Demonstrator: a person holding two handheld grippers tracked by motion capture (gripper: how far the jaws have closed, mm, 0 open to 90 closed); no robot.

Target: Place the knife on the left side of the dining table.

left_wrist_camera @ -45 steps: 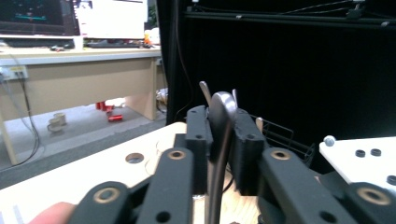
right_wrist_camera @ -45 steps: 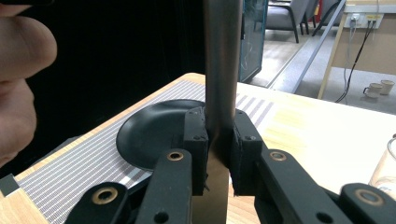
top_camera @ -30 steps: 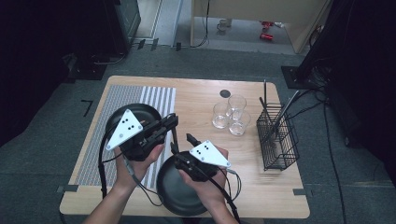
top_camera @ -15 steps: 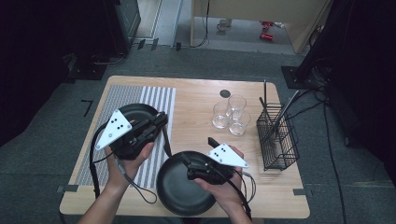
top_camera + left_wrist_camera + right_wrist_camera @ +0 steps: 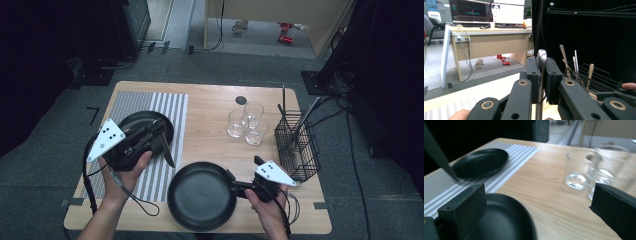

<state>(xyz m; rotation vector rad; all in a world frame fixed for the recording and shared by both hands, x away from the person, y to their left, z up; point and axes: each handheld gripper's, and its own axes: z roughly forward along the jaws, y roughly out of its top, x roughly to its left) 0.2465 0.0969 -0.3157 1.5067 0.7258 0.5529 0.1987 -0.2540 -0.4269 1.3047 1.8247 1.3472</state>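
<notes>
Setting the table: knife (image 5: pixel 165 148) in the left gripper (image 5: pixel 155 131), near plate (image 5: pixel 201 196) just let go.

Left gripper is clamping the knife by its handle, blade pointing down and toward the person, tip hanging over the striped mat (image 5: pixel 150 137) between the far plate (image 5: pixel 142 131) and the near plate. Right gripper (image 5: pixel 232 181) is standing spread wide at the near plate's right rim, its jaws having just been opening, nothing pressed between them. The left hand is lying nearer the mat, so laying the knife is likely falling to it.

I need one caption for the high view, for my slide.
Left gripper holds a knife; open right gripper beside black plate.
</notes>
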